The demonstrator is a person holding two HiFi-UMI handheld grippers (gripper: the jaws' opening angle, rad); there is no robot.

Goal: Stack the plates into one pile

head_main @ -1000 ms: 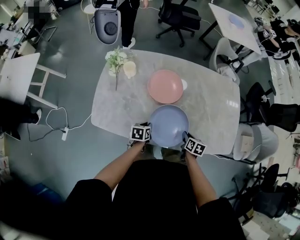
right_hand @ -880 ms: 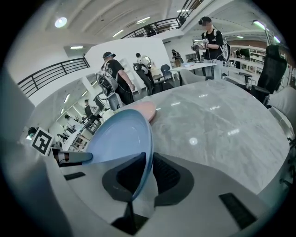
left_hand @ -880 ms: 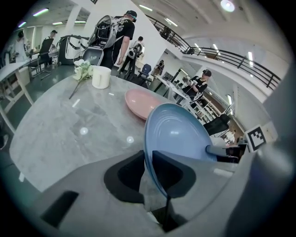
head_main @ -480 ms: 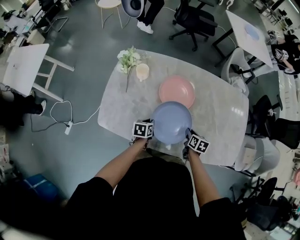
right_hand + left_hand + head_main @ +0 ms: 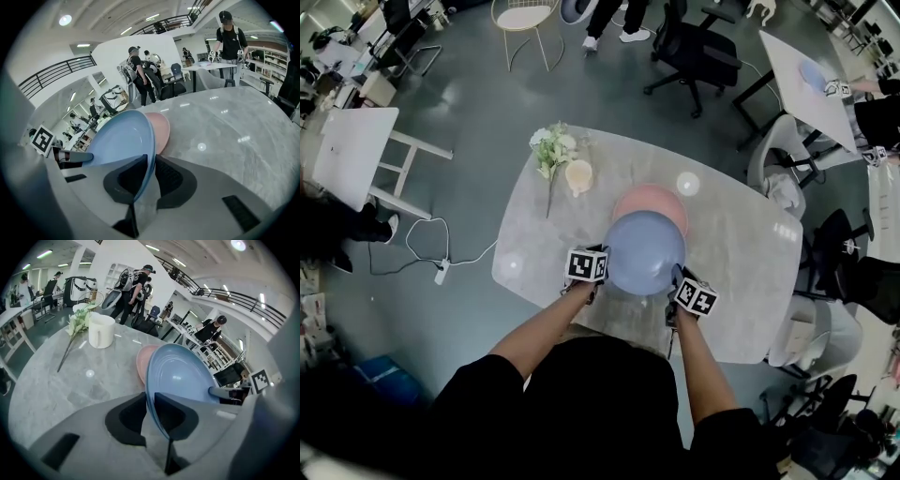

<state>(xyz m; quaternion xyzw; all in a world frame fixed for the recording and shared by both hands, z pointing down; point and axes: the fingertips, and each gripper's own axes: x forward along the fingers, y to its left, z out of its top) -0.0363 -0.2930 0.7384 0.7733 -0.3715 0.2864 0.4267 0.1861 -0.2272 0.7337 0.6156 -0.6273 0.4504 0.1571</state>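
A blue plate [image 5: 644, 250] hangs above the marble table [image 5: 741, 272], held by its rim on both sides. My left gripper [image 5: 602, 272] is shut on its left rim [image 5: 151, 401], and my right gripper [image 5: 673, 286] is shut on its right rim [image 5: 149, 161]. A pink plate [image 5: 656, 199] lies on the table just beyond. The blue plate [image 5: 180, 380] covers the near part of the pink plate [image 5: 142, 363]. In the right gripper view the pink plate [image 5: 161, 129] peeks out behind the blue plate [image 5: 119, 140].
A cream mug [image 5: 578, 175] and a sprig of white flowers [image 5: 551, 150] stand at the table's far left. Office chairs [image 5: 692, 52], white tables [image 5: 811, 80] and people surround the table. A cable [image 5: 441, 258] lies on the floor at the left.
Both grippers carried the blue plate away from the near table edge toward the pink plate, and it now overlaps the pink plate's near part. The grips are unchanged.
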